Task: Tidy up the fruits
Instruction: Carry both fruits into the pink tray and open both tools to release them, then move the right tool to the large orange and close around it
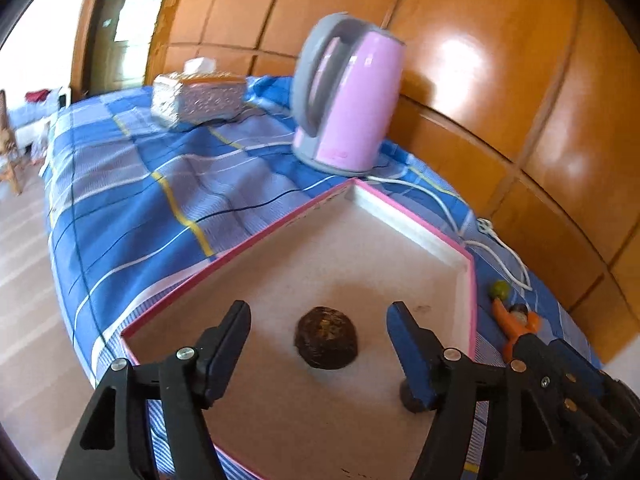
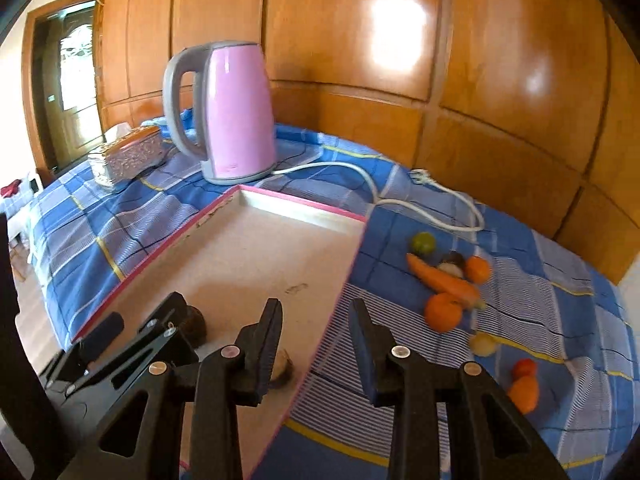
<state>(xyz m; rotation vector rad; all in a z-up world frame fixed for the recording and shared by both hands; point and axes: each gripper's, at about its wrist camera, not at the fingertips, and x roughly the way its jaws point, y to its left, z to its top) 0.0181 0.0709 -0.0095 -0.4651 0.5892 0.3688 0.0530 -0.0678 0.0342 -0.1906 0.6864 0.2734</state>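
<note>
Your left gripper (image 1: pixel 318 328) is open, dark brown fruit (image 1: pixel 326 338) lying loose between its fingers in the pink-rimmed tray (image 1: pixel 474 280). Your right gripper (image 2: pixel 316 332) gapes empty over the tray's edge; carrot (image 2: pixel 442 280) and oranges (image 2: pixel 442 312) ahead-right.

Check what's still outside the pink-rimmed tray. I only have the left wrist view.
Observer: The right wrist view shows a cluster on the blue checked cloth, right of the pink-rimmed tray: a green round fruit, a long orange carrot and two round orange fruits.
Operator: Anything nearer?
Observer: A pale yellow round fruit, a small red fruit and an orange tapered piece.
Operator: Right tool loaded?
Observer: No. The right tool is open and empty, over the tray's right rim.
</note>
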